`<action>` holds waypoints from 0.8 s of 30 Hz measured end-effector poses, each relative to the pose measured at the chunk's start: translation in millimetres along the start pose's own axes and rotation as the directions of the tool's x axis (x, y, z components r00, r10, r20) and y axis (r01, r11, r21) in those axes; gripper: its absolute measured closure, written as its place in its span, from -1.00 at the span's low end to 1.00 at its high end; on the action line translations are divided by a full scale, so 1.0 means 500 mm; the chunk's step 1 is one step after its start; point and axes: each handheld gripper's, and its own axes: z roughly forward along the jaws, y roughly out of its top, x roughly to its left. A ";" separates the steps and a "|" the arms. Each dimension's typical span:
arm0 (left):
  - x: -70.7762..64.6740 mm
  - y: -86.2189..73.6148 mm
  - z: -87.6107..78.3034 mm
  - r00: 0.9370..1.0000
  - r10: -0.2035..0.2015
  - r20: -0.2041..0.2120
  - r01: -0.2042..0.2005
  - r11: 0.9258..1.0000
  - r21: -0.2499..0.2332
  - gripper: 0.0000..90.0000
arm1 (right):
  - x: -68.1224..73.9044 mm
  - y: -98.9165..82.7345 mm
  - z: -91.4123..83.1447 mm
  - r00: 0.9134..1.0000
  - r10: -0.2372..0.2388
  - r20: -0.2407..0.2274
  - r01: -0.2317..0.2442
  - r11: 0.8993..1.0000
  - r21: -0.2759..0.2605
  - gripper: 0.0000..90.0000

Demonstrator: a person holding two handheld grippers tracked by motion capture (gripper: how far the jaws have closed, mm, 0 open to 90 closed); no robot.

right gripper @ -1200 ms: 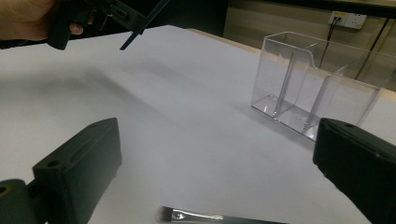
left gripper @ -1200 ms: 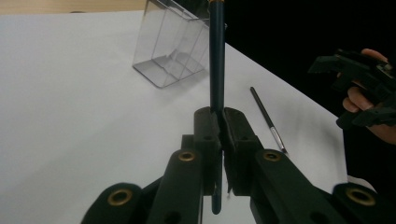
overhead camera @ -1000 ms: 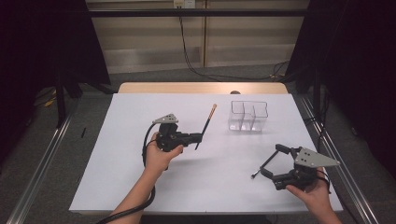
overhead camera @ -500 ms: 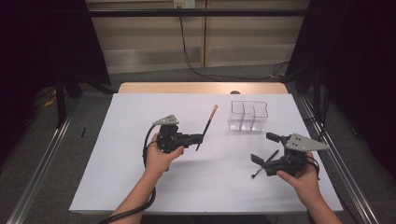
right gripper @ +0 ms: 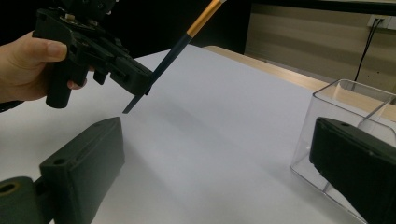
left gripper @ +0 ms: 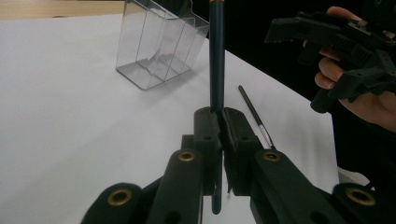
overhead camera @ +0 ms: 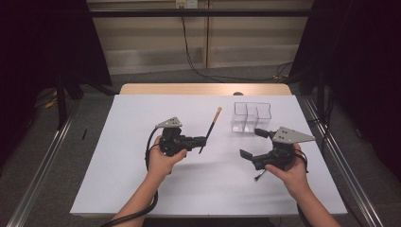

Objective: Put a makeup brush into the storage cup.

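A desk [overhead camera: 142, 189] covered with a white sheet is seen, its bare wooden edge [overhead camera: 189, 89] exposed at the far side. A grey floor [overhead camera: 42, 156] lies around it, crossed by metal rails [overhead camera: 45, 161] on both sides. A pale panelled wall [overhead camera: 156, 42] is lit behind, flanked by black curtains [overhead camera: 47, 42]; a socket [overhead camera: 185, 4] is mounted there, with cables [overhead camera: 189, 52] hung down.

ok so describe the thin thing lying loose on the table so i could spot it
On the white table, look near the person's right hand, below the clear divided box. A slim dark brush with a silver ferrule lies flat there. The thicker pencil-like stick is instead clamped in the left gripper.
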 end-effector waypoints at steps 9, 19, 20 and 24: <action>-0.003 -0.003 0.008 1.000 0.005 0.004 -0.005 1.000 0.007 0.89 | 0.002 0.011 0.032 0.999 0.025 -0.023 -0.025 1.000 -0.005 -0.82; -0.007 -0.005 0.012 1.000 0.012 0.006 -0.012 1.000 0.004 0.89 | 0.009 0.031 0.070 0.998 0.056 -0.036 -0.057 0.998 -0.019 -0.65; -0.007 -0.006 0.012 1.000 0.014 0.004 -0.014 1.000 0.006 0.89 | 0.009 0.033 0.072 0.997 0.059 -0.042 -0.060 0.998 -0.018 -0.63; -0.009 -0.007 0.015 1.000 0.019 0.005 -0.019 1.000 0.006 0.89 | 0.006 0.038 0.081 0.996 0.073 -0.046 -0.073 0.997 -0.016 -0.50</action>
